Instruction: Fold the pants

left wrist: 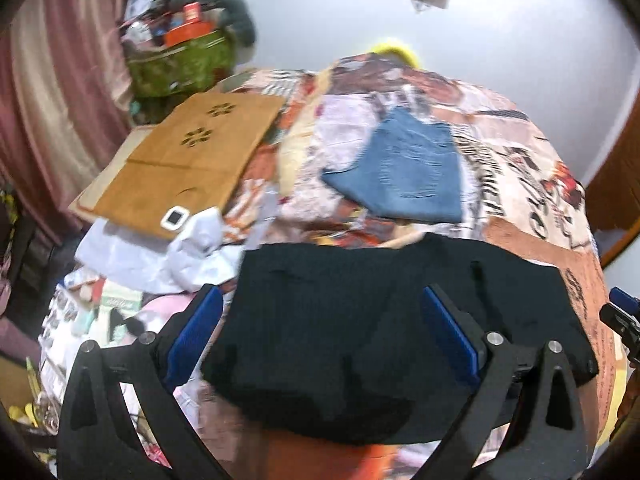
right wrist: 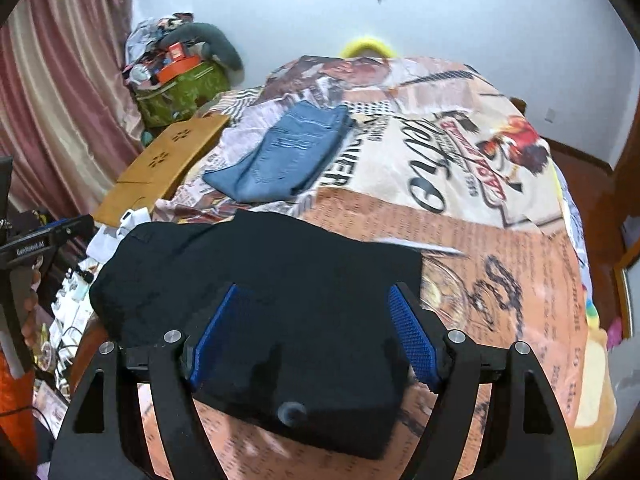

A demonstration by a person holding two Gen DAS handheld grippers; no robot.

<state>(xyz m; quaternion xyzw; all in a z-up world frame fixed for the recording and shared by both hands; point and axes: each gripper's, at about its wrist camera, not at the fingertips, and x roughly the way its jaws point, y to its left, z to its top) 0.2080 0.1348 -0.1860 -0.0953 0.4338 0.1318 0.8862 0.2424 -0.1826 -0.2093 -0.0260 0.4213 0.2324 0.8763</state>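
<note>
Black pants (left wrist: 380, 320) lie folded into a compact rectangle on the printed bedspread (left wrist: 520, 168), near the bed's front edge. They also show in the right wrist view (right wrist: 280, 288). My left gripper (left wrist: 320, 320) is open, its blue pads (left wrist: 196, 332) spread over the pants' left half, holding nothing. My right gripper (right wrist: 316, 320) is open above the pants' right part, blue pads (right wrist: 412, 336) wide apart and empty. The right gripper's tip shows at the far right edge of the left wrist view (left wrist: 624, 316).
Folded blue jeans (left wrist: 404, 168) lie farther back on the bed (right wrist: 288, 152). A brown cardboard sheet (left wrist: 180, 160) with a small white device (left wrist: 174, 218) lies left. A green bag (left wrist: 180, 60) of clutter and pink curtains (left wrist: 48, 100) stand at back left. White cloth (left wrist: 160, 256) lies left of the pants.
</note>
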